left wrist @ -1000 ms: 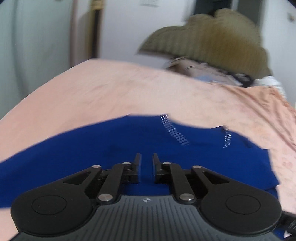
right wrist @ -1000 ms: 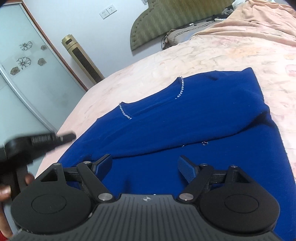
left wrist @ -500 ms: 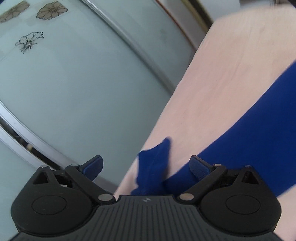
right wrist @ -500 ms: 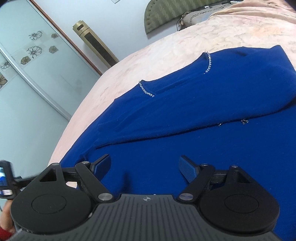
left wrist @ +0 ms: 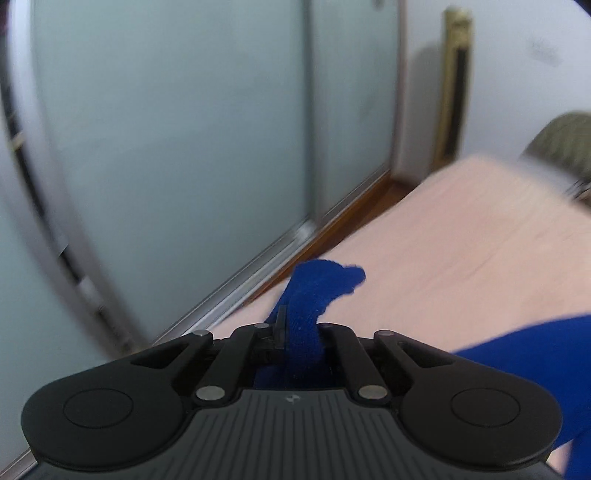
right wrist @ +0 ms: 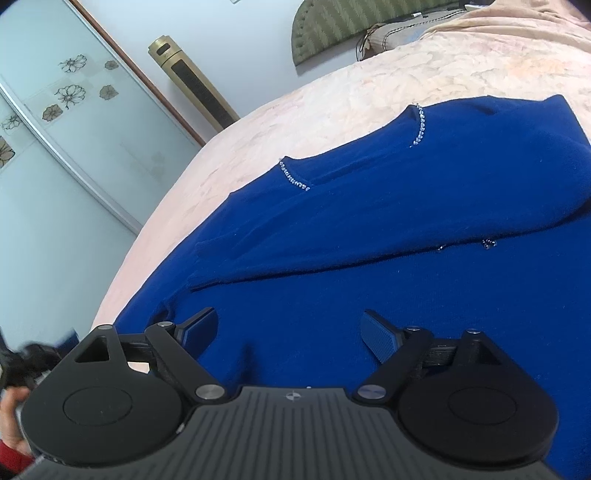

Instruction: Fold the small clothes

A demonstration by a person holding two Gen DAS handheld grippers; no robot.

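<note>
A royal-blue sweater (right wrist: 369,221) with sparkly neckline trim (right wrist: 293,179) lies flat on the pink bedspread (right wrist: 332,96), its top part folded over. My right gripper (right wrist: 288,325) hovers just over the sweater's lower body, its jaws opening and holding nothing. In the left wrist view my left gripper (left wrist: 301,325) sits at the bed's left edge, its jaws closing tight on the sweater's sleeve end (left wrist: 325,284). The blue cuff pokes up past the fingertips, and more of the sleeve (left wrist: 535,339) trails off to the right.
Frosted sliding doors (left wrist: 184,147) run close along the bed's left side above a wood floor strip (left wrist: 351,218). A gold tower unit (right wrist: 195,85) stands in the corner. A green headboard (right wrist: 351,26) and pillow (right wrist: 399,33) lie at the far end. A person's hand (right wrist: 11,417) shows at lower left.
My left gripper swung from over the sweater to the bed's left edge, opened wide around the sleeve end, then shut on it. The right gripper stayed over the sweater body.
</note>
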